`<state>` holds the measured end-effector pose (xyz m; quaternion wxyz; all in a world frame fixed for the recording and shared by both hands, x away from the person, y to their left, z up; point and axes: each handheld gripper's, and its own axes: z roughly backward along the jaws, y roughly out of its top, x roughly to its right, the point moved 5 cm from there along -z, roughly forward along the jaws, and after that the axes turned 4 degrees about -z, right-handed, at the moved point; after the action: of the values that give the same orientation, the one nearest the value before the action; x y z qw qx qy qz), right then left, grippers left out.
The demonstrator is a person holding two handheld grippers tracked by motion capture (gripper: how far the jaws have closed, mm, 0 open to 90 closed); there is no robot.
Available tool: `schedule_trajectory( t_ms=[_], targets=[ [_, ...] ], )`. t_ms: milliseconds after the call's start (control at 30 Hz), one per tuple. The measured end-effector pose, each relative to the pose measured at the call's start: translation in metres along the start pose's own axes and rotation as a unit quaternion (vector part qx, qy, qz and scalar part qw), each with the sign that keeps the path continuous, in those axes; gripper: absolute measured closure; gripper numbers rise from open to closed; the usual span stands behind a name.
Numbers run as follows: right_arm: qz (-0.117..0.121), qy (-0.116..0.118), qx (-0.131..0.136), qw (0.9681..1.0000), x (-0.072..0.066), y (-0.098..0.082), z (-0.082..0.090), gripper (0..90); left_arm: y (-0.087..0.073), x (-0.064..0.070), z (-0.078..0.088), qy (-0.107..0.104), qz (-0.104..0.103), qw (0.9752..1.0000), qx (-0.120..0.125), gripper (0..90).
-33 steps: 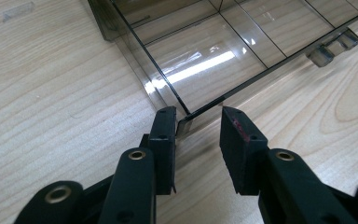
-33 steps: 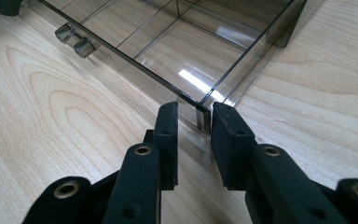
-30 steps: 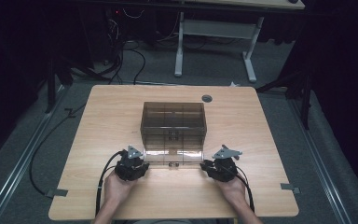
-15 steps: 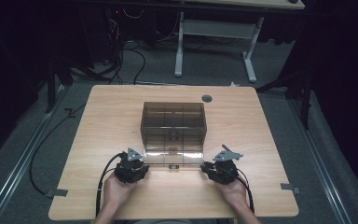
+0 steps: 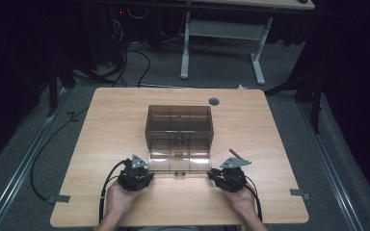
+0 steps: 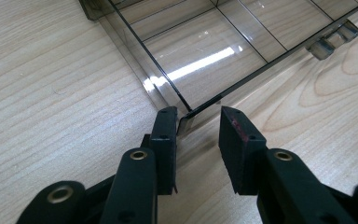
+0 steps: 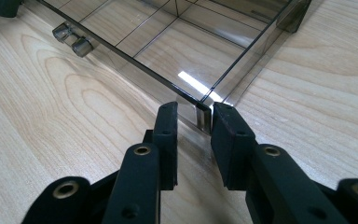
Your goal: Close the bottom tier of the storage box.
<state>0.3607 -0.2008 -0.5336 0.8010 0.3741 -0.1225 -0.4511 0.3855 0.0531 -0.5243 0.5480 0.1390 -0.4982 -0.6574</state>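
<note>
A smoky see-through box (image 5: 179,126) with inner dividers stands mid-table. Its lid (image 5: 178,161) lies folded flat toward me. My left gripper (image 5: 145,171) sits at the lid's near left corner, my right gripper (image 5: 213,173) at its near right corner. In the left gripper view the jaws of the left gripper (image 6: 196,116) straddle the lid (image 6: 205,60) corner; one pad touches it and the other stands off. In the right gripper view the right gripper (image 7: 195,112) brackets the lid (image 7: 168,51) corner the same way, with a gap on one side. Two clear latch tabs (image 7: 72,39) stick out of the lid's front edge.
The wooden table (image 5: 106,139) has a round grey grommet (image 5: 214,101) at the back and tape marks (image 5: 299,194) near its front corners. Black cables (image 5: 107,183) trail from the grippers off the front edge. A white desk frame (image 5: 221,33) stands on the floor behind.
</note>
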Motion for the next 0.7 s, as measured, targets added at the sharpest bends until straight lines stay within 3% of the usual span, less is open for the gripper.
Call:
schedule_trajectory(
  t_ms=[700],
  targets=[
    [-0.003,0.007,-0.006,0.9999,-0.0056,-0.0054,0.0055,72.1,-0.0052,0.0021,0.0072,-0.004,0.002,1.0000,-0.003,67.4]
  ],
)
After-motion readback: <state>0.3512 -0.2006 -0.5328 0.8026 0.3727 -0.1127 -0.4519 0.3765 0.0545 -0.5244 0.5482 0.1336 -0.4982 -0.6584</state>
